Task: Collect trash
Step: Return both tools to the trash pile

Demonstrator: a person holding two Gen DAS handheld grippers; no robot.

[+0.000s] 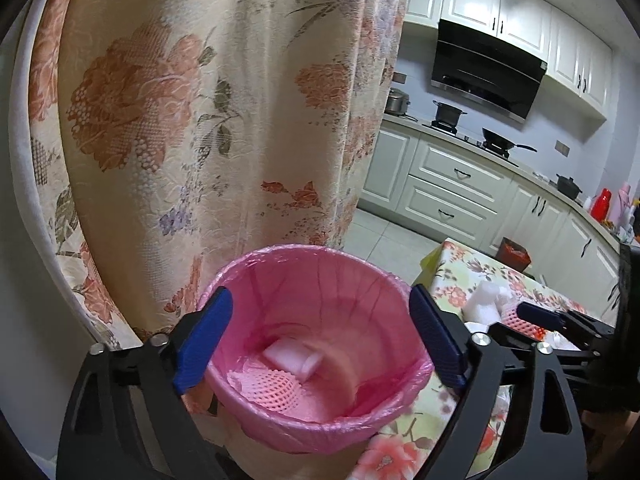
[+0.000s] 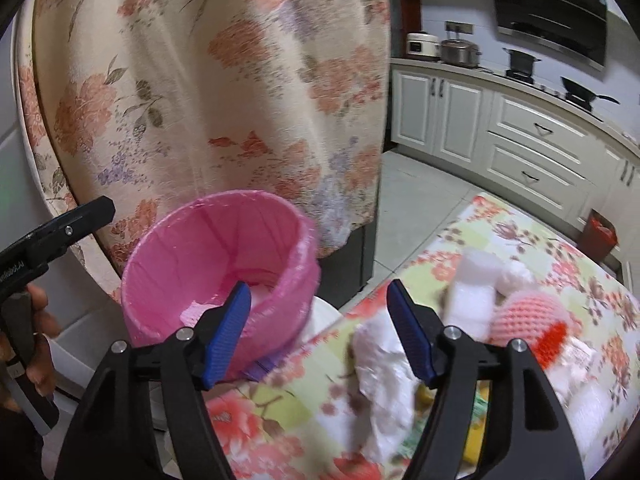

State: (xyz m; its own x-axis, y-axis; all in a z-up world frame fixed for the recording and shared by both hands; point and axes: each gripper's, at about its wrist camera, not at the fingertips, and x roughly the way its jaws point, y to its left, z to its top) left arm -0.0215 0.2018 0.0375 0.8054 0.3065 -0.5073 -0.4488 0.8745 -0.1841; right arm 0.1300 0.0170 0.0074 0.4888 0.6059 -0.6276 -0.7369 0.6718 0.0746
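A bin lined with a pink bag (image 1: 316, 280) stands beside the floral table. Inside it lie a white foam piece (image 1: 292, 358) and a pink foam net (image 1: 272, 392). My left gripper (image 1: 320, 344) is open and empty, hovering over the bin's mouth. My right gripper (image 2: 320, 332) is open and empty, at the table's edge between the bin (image 2: 208, 248) and a trash pile. In the pile are crumpled white paper (image 2: 380, 368), a white foam block (image 2: 476, 280) and a pink foam net (image 2: 528, 316). The right gripper's blue fingertip (image 1: 536, 314) shows in the left wrist view.
A floral curtain (image 1: 200, 120) hangs right behind the bin. The table has a floral cloth (image 2: 540, 240). Kitchen cabinets (image 1: 460, 176) with a stove and pots run along the far wall. A small red bin (image 2: 600, 232) stands on the floor.
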